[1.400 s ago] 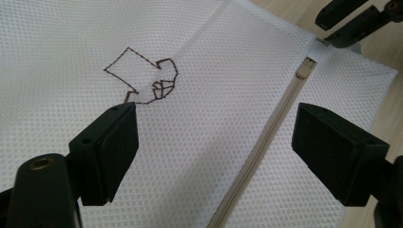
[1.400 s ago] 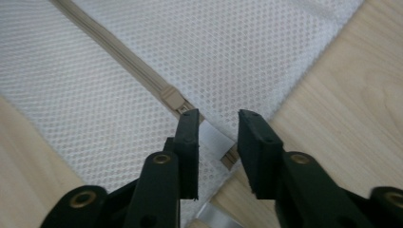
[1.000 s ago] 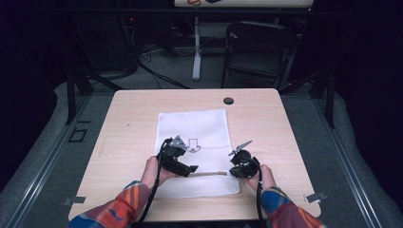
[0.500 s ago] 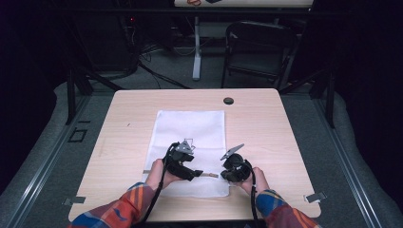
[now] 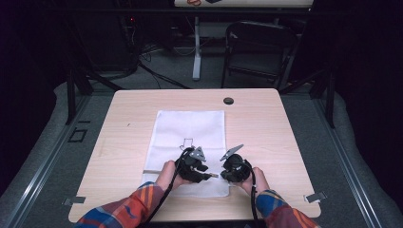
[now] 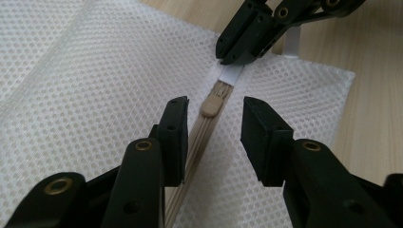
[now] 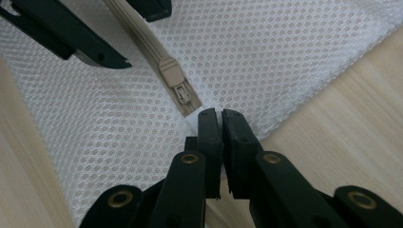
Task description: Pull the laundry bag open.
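A white mesh bag lies flat on the wooden table. A beige zipper runs along its near edge. My left gripper is low over the zipper. Its jaws have just been closing and stand open on either side of the track, pads clear of it. The beige zipper pull lies just ahead of the left gripper. My right gripper faces it, shut on the white tab at the zipper's end, right behind the pull. In the high view the right gripper nearly meets the left.
The bag's near right corner ends on bare wood. A dark round grommet sits in the tabletop at the far edge. A chair and cables stand on the floor beyond the table.
My left gripper has moved right and toward the near edge of the bag, closing in on the right gripper. The right gripper has shifted slightly left.
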Demonstrator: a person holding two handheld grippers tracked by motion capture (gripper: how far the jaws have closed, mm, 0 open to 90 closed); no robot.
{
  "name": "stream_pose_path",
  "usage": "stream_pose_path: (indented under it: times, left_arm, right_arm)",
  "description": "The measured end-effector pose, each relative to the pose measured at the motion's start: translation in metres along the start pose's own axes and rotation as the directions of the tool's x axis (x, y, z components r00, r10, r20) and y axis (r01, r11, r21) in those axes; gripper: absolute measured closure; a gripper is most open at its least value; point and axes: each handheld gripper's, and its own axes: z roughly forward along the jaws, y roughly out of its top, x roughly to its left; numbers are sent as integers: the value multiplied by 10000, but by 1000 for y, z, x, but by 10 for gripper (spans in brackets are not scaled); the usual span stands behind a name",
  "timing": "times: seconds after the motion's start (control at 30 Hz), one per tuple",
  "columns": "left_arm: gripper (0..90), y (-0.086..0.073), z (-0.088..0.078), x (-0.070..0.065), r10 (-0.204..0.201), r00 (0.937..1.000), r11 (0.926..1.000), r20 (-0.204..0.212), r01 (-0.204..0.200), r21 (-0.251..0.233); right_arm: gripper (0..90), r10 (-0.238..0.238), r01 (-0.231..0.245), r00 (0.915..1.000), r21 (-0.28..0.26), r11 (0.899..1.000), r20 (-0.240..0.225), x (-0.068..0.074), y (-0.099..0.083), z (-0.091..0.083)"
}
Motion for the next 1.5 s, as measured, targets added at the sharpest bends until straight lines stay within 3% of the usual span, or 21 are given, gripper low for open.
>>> stream_pose_path:
  times: [0.27,0.3,0.53,0.63,0.87,0.97,1.23,1.5]
  left_arm:
    - [687,5,12,1,159,9998,9994,75,-161,309]
    - [694,4,14,1,140,9996,9996,241,-146,244]
    - [774,5,23,0,274,9995,9982,128,-280,528]
    - [800,4,24,0,262,9995,9987,173,-269,440]
    - [809,4,24,0,307,9994,9986,159,-314,430]
    - [809,4,24,0,336,9994,9986,106,-340,412]
    - [812,4,23,-2,353,9994,9981,24,-354,505]
    - [815,4,22,-1,350,9994,9982,31,-351,478]
  right_arm:
    - [867,-8,8,10000,-40,10000,77,1,0,0]
    - [867,-6,7,10000,-37,10000,84,1,0,0]
    - [867,22,-22,10000,-28,10000,91,1,0,0]
    - [866,59,-59,9999,-17,10000,120,1,0,0]
    - [880,234,-233,9997,-112,9997,84,1,2,0]
    - [882,271,-273,9995,-180,9995,-132,4,4,2]
    - [900,-67,67,10000,35,10000,50,8,6,4]
    - [900,236,-236,9997,-133,9996,-23,9,3,4]
